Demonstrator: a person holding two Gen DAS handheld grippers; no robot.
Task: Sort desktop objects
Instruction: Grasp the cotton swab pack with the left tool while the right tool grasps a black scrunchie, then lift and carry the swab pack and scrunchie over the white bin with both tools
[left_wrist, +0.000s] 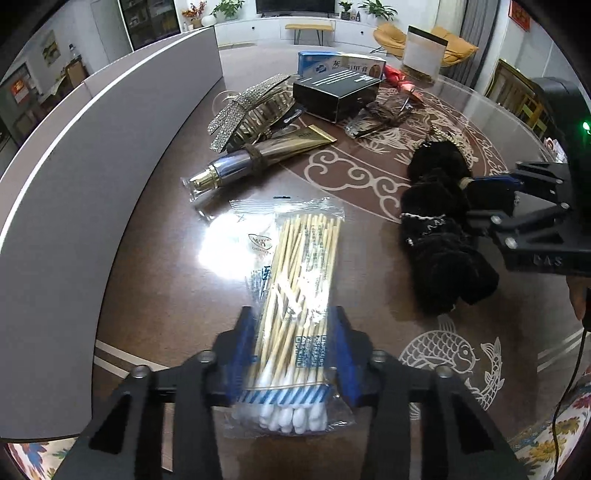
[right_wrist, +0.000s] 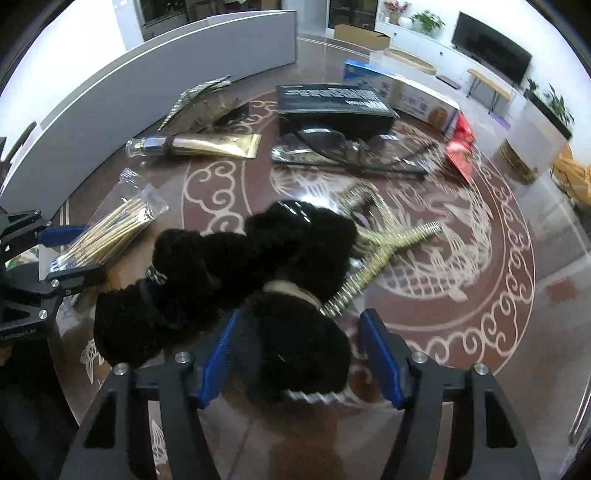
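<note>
Here we are pinching the cotton swab packet (left_wrist: 295, 314) in the left gripper (left_wrist: 295, 354), its jaws pressing its sides, lifting it off the surface (left_wrist: 155, 258). Alongside, the right gripper (right_wrist: 299, 354) is straddling the black fuzzy hair clip (right_wrist: 295, 347), jaws spread, not yet gripping.

Black fluffy hair clips (right_wrist: 236, 280) between the right gripper (right_wrist: 301, 354) fingers, cotton-swab pack (right_wrist: 107, 232) beside.

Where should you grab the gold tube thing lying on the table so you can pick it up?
Grab the gold tube across its round middle, coming down from above. It lies flat on the table, so its long sides are free. The crimped end is thin and flat, and the capped end looks slippery, so the middle probably holds best.
</note>
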